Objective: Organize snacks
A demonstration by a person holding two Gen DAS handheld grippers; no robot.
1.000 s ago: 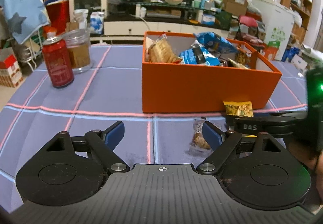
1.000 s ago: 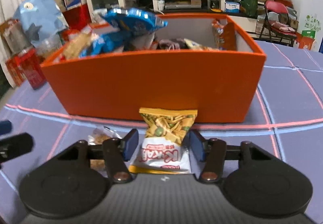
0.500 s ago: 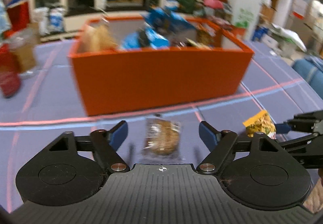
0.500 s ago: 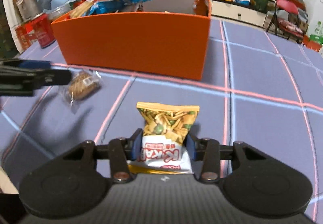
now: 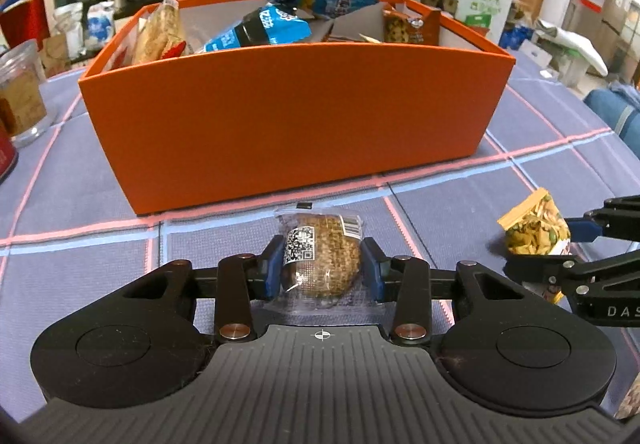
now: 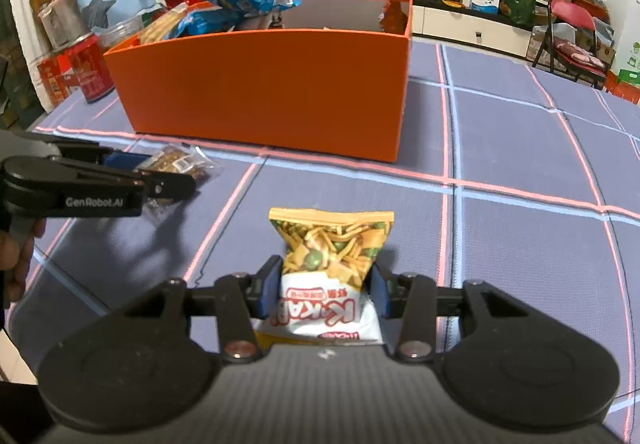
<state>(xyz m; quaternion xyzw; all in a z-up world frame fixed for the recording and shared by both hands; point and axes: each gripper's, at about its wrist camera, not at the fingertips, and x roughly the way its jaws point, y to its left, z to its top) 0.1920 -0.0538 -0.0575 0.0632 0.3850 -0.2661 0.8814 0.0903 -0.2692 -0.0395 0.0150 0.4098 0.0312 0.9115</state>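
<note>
Both grippers gripping: left gripper (image 5: 322, 271) just closed onto cookie packet (image 5: 320, 264); right gripper (image 6: 324, 288) still clamping pea-snack bag (image 6: 330, 264)

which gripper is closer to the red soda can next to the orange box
Left. The left gripper sits on the red soda can's side of the orange box; the right gripper, holding a yellow snack bag, is farther across.

left gripper (image 5: 322, 271) | black linkage, blue pads, silver screws | right gripper (image 6: 323, 292) | same build

One orange box (image 5: 288, 115), two loose snack packets, one red can (image 6: 90, 71), one jar (image 5: 20, 99)
</note>
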